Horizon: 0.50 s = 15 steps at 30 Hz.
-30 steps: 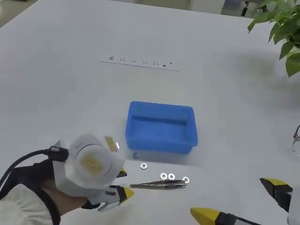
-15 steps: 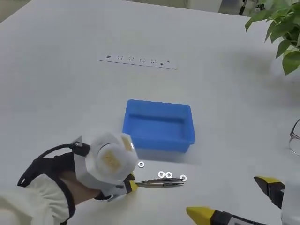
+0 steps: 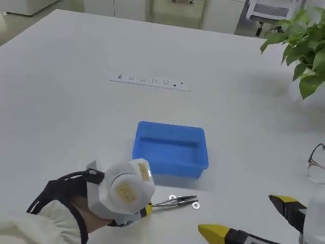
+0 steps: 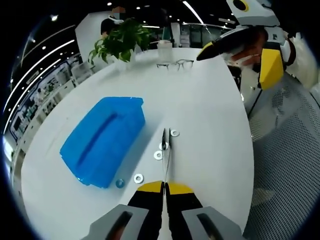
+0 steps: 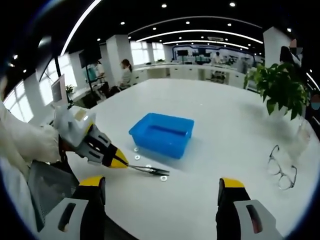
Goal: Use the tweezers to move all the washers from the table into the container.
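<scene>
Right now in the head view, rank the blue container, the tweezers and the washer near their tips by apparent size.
1. blue container
2. tweezers, rear end hidden in the left gripper
3. washer, clearly smallest

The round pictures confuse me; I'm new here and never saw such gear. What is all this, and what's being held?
A person holds a gripper in each hand. The head view comes from a headset; each round view from a camera on one gripper. The left gripper has its yellow fingers closed on the tweezers, beside washers and a blue container on the white table. The right gripper is open, holding nothing.
</scene>
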Tool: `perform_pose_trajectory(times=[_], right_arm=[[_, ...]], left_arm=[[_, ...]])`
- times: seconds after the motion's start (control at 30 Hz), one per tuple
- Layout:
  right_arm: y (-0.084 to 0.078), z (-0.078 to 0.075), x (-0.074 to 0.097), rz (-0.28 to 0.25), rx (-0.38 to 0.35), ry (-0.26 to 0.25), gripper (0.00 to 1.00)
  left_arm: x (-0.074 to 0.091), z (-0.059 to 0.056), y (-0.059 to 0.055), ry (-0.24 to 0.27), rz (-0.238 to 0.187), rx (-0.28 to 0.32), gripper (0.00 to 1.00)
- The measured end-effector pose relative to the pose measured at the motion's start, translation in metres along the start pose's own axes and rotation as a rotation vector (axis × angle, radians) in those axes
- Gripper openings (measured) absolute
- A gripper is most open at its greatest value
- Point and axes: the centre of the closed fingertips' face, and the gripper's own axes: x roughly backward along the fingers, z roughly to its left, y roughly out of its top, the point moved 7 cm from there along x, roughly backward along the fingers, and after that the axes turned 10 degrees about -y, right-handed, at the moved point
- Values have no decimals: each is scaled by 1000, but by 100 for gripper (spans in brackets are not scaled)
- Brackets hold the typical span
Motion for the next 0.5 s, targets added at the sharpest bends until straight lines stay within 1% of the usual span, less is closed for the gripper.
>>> perform_pose_trajectory(times=[0.07, 0.13, 0.2, 0.23, 0.27, 0.37, 0.5], right_arm=[[2, 1, 1, -9, 4, 2, 92], [4, 2, 2, -14, 7, 3, 91], [7, 4, 4, -26, 17, 2, 91], [10, 5, 6, -34, 24, 1, 91], [11, 6, 7, -40, 29, 0, 91], [17, 8, 9, -57, 37, 6, 91], [19, 12, 12, -69, 57, 27, 90]], left_arm=[[6, -3, 8, 19, -21, -22, 0], [11, -7, 13, 23, -33, -32, 0], [17, -9, 20, 17, -56, -31, 0], [21, -11, 24, 8, -79, -30, 0], [23, -12, 27, 9, -92, -32, 0], [33, -15, 34, 12, -110, -45, 0], [42, -18, 40, 12, -130, -48, 0]])
